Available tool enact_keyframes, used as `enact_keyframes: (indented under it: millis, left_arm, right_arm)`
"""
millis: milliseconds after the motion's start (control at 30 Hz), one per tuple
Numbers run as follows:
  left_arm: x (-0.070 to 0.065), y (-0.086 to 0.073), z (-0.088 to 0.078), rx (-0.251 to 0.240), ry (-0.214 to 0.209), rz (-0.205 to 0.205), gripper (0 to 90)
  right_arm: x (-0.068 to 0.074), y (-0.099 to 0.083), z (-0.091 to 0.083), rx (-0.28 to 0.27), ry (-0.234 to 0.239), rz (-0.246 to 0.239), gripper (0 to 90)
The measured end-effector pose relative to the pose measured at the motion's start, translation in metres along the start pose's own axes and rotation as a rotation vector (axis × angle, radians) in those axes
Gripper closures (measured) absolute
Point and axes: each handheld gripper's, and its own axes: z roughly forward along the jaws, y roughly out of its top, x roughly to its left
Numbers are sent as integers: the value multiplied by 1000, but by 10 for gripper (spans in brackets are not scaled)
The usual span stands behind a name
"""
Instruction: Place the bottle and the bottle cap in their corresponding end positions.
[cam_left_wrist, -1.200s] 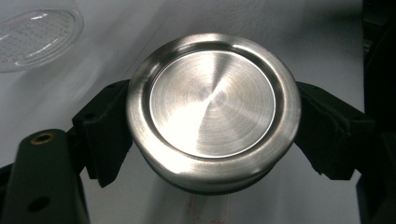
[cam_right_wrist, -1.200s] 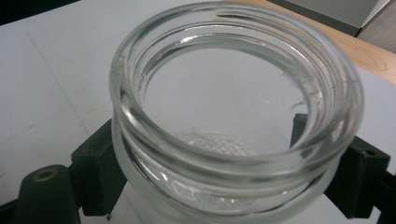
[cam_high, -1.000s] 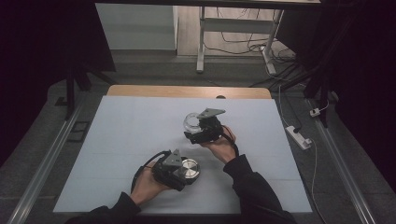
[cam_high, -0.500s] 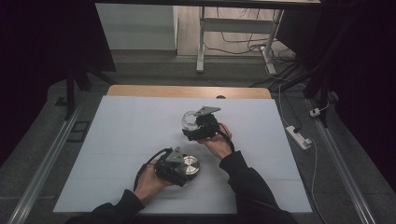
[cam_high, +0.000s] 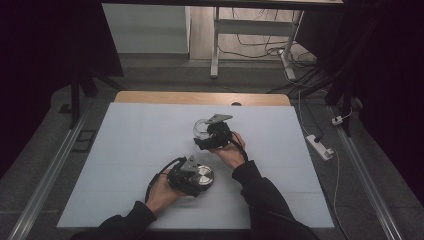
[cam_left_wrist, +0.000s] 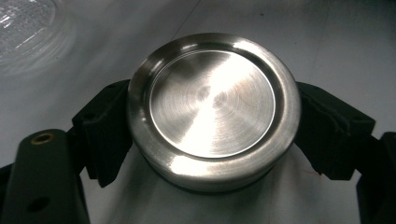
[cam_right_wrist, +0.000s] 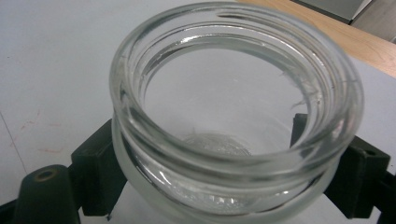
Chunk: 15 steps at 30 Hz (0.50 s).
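My glass jar (cam_right_wrist: 233, 116) is open, with nothing inside; my right claw (cam_high: 206, 134) pinches it at the middle of the desk (cam_high: 125, 145). My left claw (cam_high: 196, 181) pinches the metal lid (cam_left_wrist: 212, 107) nearer me

A dim lab or recording studio, not a home. At the centre stands a work table (cam_high: 150, 150) covered with a plain pale sheet, a strip of bare wood at its 12 o'clock edge. Black curtains (cam_high: 50, 45) hang at 9 and 3 o'clock. At 12 o'clock, a white metal stand (cam_high: 216, 40) rises from a floor strewn with loose cables (cam_high: 260, 37). At 3 o'clock, a white power strip (cam_high: 320, 146) lies on grey carpet beside a metal floor rail (cam_high: 372, 190).
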Motion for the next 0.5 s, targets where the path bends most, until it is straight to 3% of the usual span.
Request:
enact_keyframes:
  millis: [267, 500]
  left_arm:
    - [1, 2, 3, 35, 6, -4, 187]
    - [3, 2, 4, 47, -6, -7, 185]
  right_arm:
    - [3, -4, 6, 18, 4, -20, 144]
    - [1, -5, 6, 19, 16, -9, 140]
